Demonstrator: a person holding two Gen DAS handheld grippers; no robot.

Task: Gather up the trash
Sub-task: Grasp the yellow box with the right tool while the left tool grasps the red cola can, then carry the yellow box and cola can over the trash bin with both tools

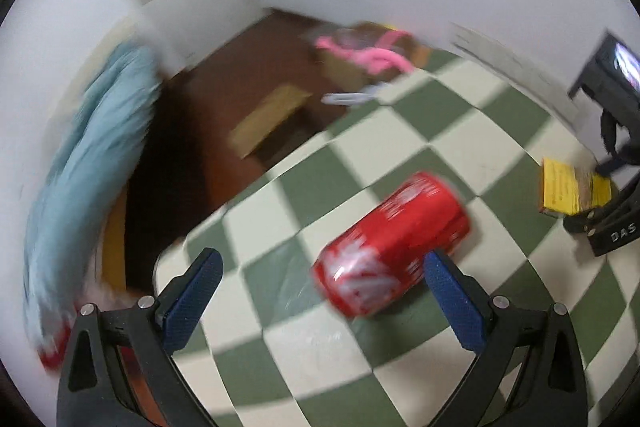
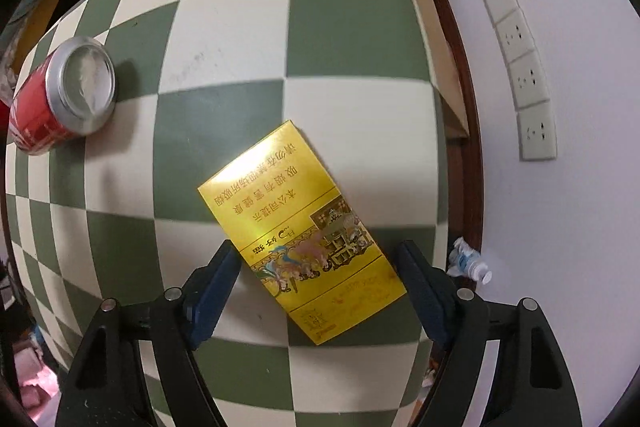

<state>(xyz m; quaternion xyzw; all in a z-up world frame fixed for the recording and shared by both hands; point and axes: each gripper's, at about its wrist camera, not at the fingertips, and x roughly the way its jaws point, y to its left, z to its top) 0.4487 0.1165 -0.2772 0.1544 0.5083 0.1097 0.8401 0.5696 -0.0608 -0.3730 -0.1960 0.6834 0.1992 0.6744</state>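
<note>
One yellow box between spread gripper fingers — one red can apart.

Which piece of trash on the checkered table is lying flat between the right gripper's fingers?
The yellow box, between the open right gripper. The red can lies on its side farther away.

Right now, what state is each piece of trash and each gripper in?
Red can: lying on its side on the checkered table, ungripped.
Yellow box: lying flat, between the right gripper's fingers, not clamped.
Left gripper: open, beside the can.
Right gripper: open, straddling the box.
</note>
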